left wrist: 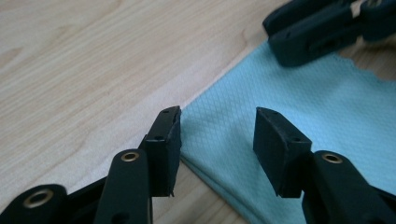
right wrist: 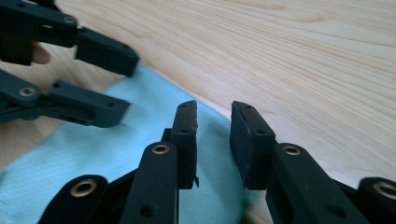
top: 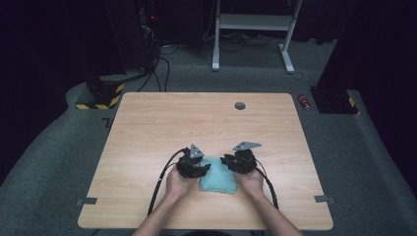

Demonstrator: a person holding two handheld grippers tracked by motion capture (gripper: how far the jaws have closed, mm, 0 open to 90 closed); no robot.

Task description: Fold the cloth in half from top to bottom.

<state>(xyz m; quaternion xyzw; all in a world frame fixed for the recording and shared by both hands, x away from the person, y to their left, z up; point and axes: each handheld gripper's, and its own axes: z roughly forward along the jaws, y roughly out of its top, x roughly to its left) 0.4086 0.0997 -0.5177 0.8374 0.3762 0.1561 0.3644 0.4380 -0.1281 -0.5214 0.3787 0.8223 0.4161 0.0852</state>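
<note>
Turquoise cloth, folded and finely textured, lies flat on the near middle of the wooden table, between the 2 hand-held grippers. At 9 o'clock of the cloth, the left gripper reaches over its left edge; the left gripper view has its jaws standing well apart above the cloth's folded edge, with cloth showing in the gap and neither pad pressing on it. At 3 o'clock, the right gripper comes over the cloth's far right corner. Its own view has the jaws closer together, a narrow gap still between the pads, set over the cloth's edge where it meets bare wood; nothing is pinched. Each gripper appears in the other's camera across the cloth.

Pale wood grain runs along the tabletop, and a round grey grommet sits near the far edge at 12 o'clock. Grey carpet surrounds the table. Beyond it, a white metal stand rises at 12 o'clock, a yellow-and-black striped base sits at 10 o'clock, and a small red can lies at 2 o'clock. The room beyond is dark.
</note>
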